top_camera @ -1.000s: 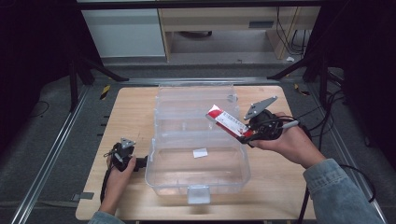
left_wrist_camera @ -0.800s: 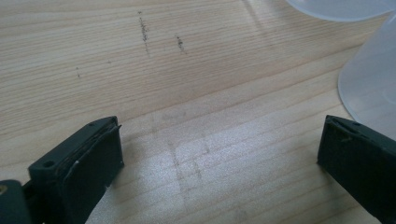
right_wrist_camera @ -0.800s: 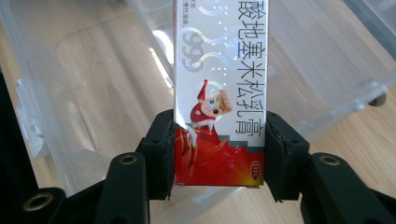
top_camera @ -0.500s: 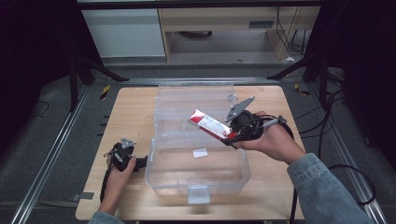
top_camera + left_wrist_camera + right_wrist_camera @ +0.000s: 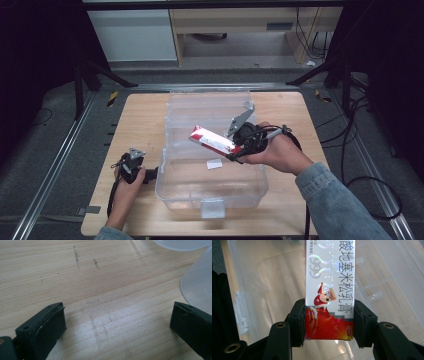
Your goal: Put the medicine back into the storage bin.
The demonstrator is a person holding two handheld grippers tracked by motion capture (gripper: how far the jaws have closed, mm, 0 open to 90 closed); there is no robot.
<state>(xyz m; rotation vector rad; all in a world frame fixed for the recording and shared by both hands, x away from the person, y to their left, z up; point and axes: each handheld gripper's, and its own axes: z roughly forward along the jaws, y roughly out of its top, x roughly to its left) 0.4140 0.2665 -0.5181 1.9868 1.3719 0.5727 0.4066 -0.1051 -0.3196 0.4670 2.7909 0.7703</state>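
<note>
Now right gripper (image 5: 231, 151) jaws clamped on box (image 5: 214, 141) end, box held over open bin (image 5: 212, 192) for drop-in. Left gripper (image 5: 132, 167) parked on table (image 5: 135, 115) beside bin, jaws open, empty.

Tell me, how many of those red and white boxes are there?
1. The red and white box is clamped at its red end between the fingers of the right gripper, held over the open clear bin. No others visible.
</note>
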